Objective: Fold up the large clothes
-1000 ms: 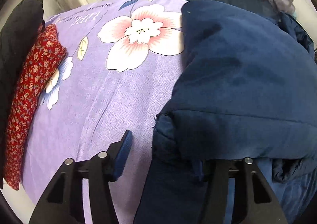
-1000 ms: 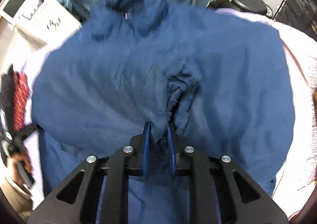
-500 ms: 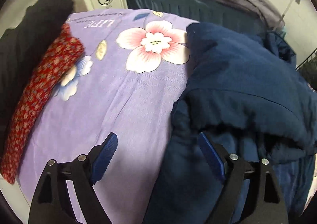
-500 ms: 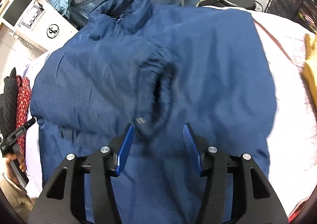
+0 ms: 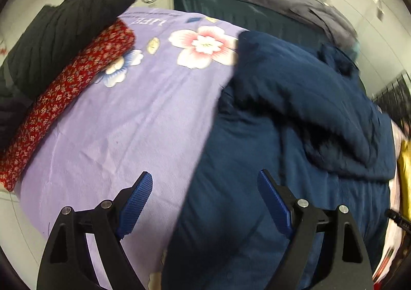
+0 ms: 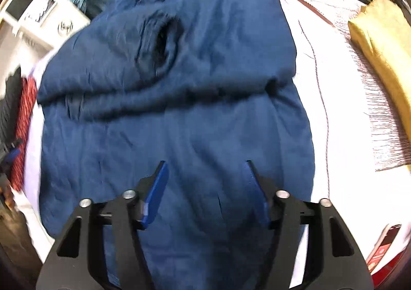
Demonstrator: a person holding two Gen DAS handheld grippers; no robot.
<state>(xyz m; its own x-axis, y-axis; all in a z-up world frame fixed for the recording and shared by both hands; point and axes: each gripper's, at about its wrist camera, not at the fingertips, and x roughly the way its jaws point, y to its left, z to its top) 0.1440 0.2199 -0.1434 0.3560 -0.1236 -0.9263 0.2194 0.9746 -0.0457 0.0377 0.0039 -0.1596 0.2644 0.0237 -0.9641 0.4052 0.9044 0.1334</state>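
Navy jacket [image 6: 179, 115] on floral sheet [image 5: 123, 130], red cloth [image 5: 66, 89] alongside (both grippers agape, empty).

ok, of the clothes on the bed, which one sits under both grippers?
The navy jacket, spread mid-bed with a sleeve folded across it. The red floral garment, black garment and yellow garment lie at the edges.

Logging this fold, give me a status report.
Left gripper open, empty. Right gripper jaws just opened, empty. Blue jacket sleeves folded in. Nothing in the way.
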